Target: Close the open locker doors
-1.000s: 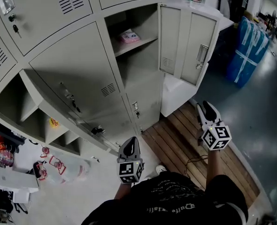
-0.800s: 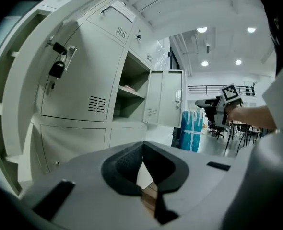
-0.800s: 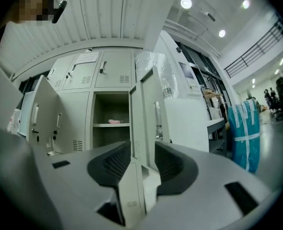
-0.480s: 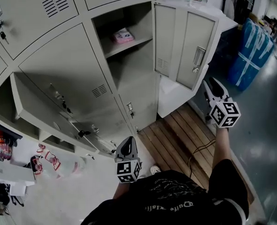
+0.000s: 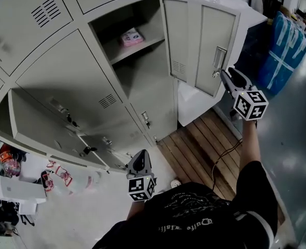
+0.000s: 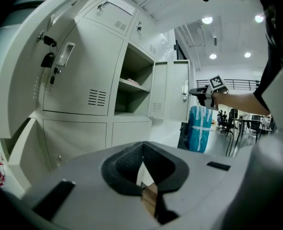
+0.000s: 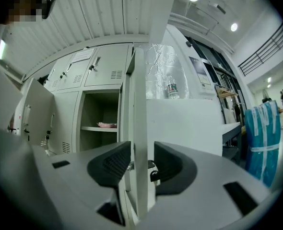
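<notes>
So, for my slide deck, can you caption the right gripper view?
Right gripper, fingers apart, straddles the edge of the open door; a pink packet lies beyond.

My right arm (image 5: 251, 141) is stretched out ahead and off to my right, right tongs (image 5: 226, 75) pointing forward, the 2 jaws standing apart. My left tongs (image 5: 141, 162) sit low and close in front of my chest, pointing ahead, the 2 jaws meeting at the tips, gripping nothing.

No legible text anywhere; pale ornate lettering on the black shirt (image 5: 194, 214) unreadable.
</notes>
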Demonstrator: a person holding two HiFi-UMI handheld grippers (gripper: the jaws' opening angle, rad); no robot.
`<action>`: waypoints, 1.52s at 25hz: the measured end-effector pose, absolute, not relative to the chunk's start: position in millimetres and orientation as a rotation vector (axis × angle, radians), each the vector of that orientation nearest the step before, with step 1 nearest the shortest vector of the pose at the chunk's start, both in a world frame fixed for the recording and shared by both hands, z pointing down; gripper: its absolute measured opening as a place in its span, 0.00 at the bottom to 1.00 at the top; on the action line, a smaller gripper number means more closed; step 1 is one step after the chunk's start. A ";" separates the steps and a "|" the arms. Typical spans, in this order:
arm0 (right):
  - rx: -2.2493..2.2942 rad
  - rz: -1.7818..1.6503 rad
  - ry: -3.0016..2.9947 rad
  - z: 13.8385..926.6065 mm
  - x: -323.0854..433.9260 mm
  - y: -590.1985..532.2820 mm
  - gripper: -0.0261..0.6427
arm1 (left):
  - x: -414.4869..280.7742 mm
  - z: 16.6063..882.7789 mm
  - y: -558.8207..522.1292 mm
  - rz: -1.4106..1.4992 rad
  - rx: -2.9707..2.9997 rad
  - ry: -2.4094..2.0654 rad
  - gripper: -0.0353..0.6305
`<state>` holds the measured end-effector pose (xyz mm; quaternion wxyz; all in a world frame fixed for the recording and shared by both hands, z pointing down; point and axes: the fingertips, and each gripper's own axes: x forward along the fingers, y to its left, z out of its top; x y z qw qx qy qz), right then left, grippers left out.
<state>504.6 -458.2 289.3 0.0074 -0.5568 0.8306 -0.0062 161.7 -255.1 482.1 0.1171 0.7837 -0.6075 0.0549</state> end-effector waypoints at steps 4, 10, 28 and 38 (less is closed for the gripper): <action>-1.693 -0.021 2.610 288.6 501.6 -467.6 0.25 | 158.4 484.7 -254.7 0.162 2.260 -1.806 0.06; -1.657 0.025 2.634 286.4 498.3 -471.2 0.17 | 159.0 487.6 -252.9 0.121 2.236 -1.810 0.06; -1.424 0.201 2.811 287.3 443.1 -420.2 0.19 | 159.3 506.5 -237.6 0.170 2.173 -1.847 0.06; -1.331 0.231 2.820 287.4 393.7 -392.2 0.20 | 129.2 509.1 -220.9 0.188 2.151 -1.876 0.06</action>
